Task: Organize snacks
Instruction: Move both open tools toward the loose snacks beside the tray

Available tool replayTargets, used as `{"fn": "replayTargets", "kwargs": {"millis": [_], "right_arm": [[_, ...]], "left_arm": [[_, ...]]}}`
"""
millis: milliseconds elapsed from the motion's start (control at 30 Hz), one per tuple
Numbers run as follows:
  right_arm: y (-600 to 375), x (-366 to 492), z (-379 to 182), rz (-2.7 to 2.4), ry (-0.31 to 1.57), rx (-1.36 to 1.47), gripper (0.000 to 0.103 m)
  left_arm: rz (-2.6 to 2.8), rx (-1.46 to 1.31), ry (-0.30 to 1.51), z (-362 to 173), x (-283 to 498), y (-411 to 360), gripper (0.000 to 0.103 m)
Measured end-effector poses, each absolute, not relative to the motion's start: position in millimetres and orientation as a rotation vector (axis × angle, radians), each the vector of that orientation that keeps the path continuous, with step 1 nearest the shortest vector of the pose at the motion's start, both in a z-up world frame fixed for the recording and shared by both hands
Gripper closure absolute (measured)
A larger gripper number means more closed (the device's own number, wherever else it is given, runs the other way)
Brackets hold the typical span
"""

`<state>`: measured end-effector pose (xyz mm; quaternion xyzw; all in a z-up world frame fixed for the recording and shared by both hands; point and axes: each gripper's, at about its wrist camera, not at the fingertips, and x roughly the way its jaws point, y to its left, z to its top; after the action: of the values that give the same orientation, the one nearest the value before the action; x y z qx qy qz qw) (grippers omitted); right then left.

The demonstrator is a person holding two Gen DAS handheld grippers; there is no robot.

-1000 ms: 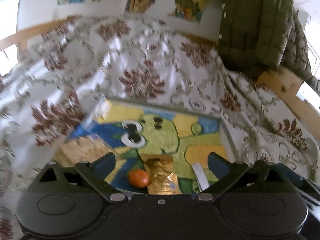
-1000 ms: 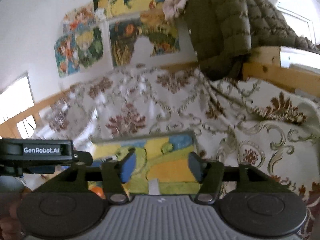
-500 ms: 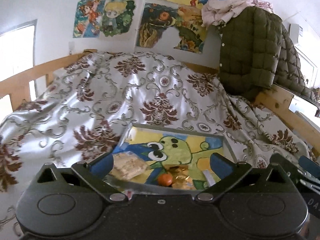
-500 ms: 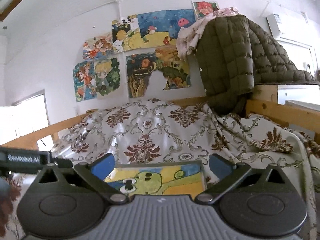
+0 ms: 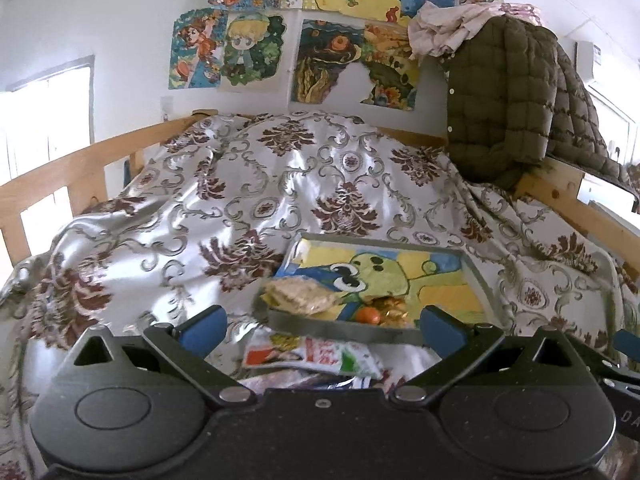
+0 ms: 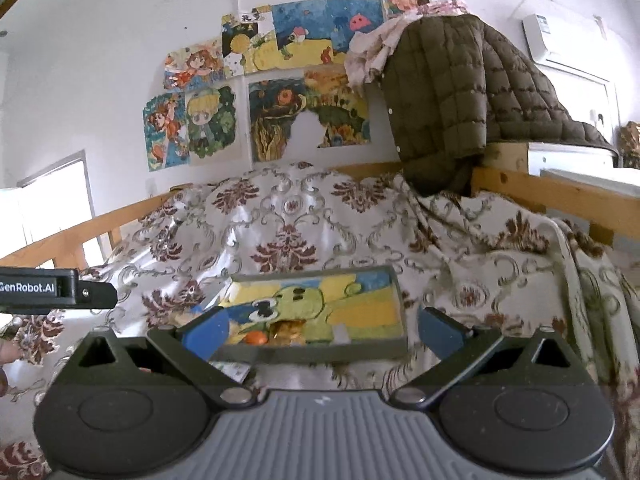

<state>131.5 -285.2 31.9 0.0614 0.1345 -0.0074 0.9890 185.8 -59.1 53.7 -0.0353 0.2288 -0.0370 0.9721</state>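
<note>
A shallow grey tray (image 5: 344, 334) with a painted green cartoon face lies on the patterned bedspread; it also shows in the right wrist view (image 6: 312, 354). In it lie a clear pack of crackers (image 5: 298, 294), a small orange fruit (image 5: 367, 315) (image 6: 255, 337) and a gold-wrapped snack (image 5: 394, 307) (image 6: 289, 330). A white, red and green snack packet (image 5: 320, 356) lies on the bed just in front of the tray. My left gripper (image 5: 322, 326) is open and empty above that packet. My right gripper (image 6: 320, 326) is open and empty, in front of the tray.
The shiny floral bedspread (image 5: 240, 200) covers the bed. A wooden rail (image 5: 60, 176) runs along the left and another (image 6: 560, 196) along the right. An olive quilted jacket (image 5: 508, 104) hangs over the right rail. Posters (image 6: 280, 80) cover the wall.
Both grippers have pulled back and tilted up from the tray, so the whole tray and the packet in front of it now show. The right jaws have opened wider.
</note>
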Motion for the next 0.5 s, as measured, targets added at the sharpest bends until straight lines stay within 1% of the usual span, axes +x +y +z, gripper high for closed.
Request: {"fn": "replayTargets", "kwargs": {"millis": [233, 500], "right_arm": [[-268.8, 103.0, 21.2, -0.019, 0.320, 0.146, 0.000], [-262.4, 91.0, 13.2, -0.018, 0.394, 0.170, 0.000]], "left_arm": [[-0.061, -0.033, 0.474, 43.9, 149.8, -47.0, 0.001], [-0.034, -0.001, 0.507, 31.9, 123.9, -30.4, 0.001]]}}
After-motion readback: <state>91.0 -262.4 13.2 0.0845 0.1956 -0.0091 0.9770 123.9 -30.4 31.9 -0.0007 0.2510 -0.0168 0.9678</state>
